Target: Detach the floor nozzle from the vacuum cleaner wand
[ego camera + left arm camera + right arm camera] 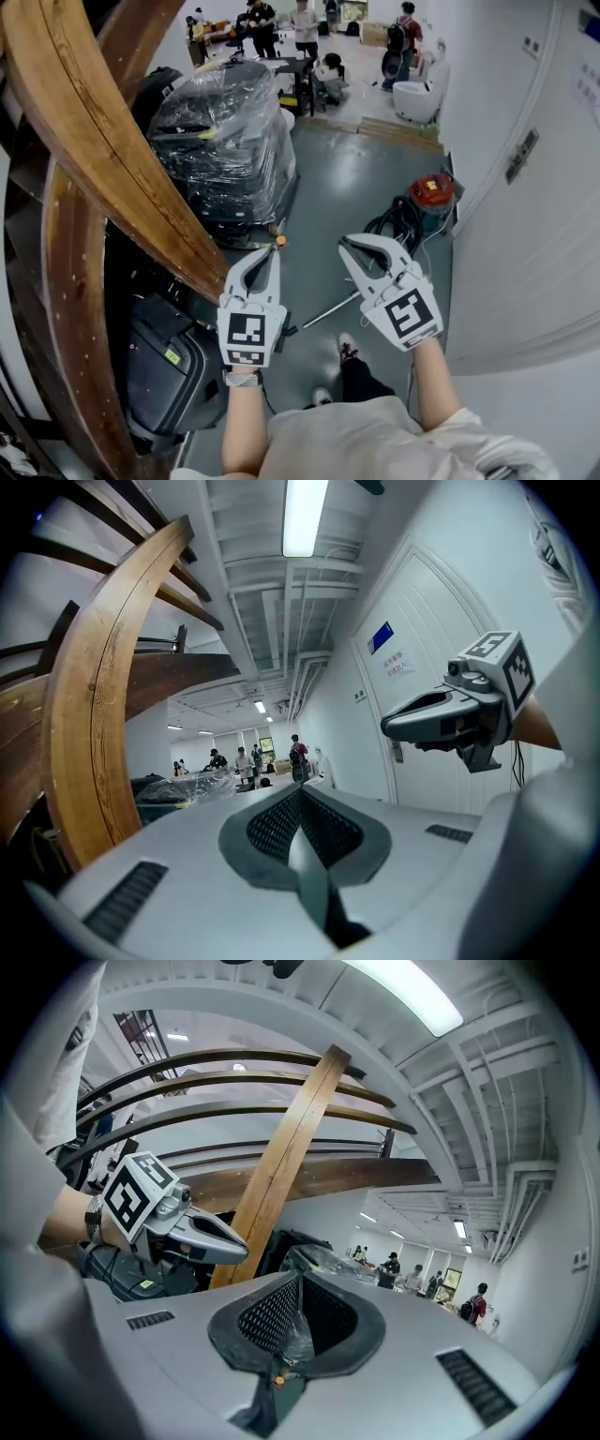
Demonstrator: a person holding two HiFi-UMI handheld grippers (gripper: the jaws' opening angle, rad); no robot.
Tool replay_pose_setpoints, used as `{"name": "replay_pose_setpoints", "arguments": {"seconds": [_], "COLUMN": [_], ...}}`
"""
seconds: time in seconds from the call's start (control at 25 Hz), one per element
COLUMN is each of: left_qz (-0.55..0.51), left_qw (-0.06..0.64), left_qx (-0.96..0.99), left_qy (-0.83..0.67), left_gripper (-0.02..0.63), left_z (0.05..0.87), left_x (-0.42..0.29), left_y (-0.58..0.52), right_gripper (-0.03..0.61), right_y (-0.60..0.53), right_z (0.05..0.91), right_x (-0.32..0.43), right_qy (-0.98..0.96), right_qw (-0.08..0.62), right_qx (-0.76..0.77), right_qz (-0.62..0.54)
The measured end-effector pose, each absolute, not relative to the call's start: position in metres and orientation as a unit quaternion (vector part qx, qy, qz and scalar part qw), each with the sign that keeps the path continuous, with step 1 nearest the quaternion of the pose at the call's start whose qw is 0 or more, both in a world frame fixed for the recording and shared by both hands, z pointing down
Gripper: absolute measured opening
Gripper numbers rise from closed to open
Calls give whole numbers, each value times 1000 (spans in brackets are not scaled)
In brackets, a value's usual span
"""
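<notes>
Your two forearms reach out level, each carrying a grey plastic two-jaw gripper with a black-and-white marker cube. The left gripper (272, 251) has its ribbed dark pads pressed together on nothing. The right gripper (351, 247) is also closed, with only a shiny clear scrap at the pad seam; whether that is film or pad covering is hard to tell. What matters for the coming move is that both point forward while the work lies on the smooth grey-green floor (356, 178) well below and between them. The thin silver metal vacuum wand (330, 310) runs diagonally there. Its near end goes to a dark piece (287, 330) by the left cube, probably the floor nozzle, mostly hidden. Its far end lies under your right hand, toward the coiled black hose (394, 225) and round red-lidded vacuum canister (432, 192). I judge the left gripper nearer the nozzle.
</notes>
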State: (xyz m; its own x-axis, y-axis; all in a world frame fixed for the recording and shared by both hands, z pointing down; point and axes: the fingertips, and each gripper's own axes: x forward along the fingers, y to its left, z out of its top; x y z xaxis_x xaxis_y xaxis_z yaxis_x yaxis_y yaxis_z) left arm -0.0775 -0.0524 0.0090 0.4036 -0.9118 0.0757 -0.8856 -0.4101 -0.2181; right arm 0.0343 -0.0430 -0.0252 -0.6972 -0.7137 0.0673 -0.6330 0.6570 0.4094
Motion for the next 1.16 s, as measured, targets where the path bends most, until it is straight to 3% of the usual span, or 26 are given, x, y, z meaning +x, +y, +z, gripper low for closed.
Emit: {"name": "replay_pose_setpoints", "arguments": {"seconds": [1.16], "left_qz": [-90], "left_qw": [77], "left_qx": [-837], "left_qy": [534], "left_gripper": [2], "left_z": [0], "left_x": [-70], "left_y": [-39], "right_gripper": [29], "right_y": [-37], "right_z": [-27], "right_x": [35], "right_qy": [-902], "right_qw": [123], "right_qx": [372], "right_qz": [-180]}}
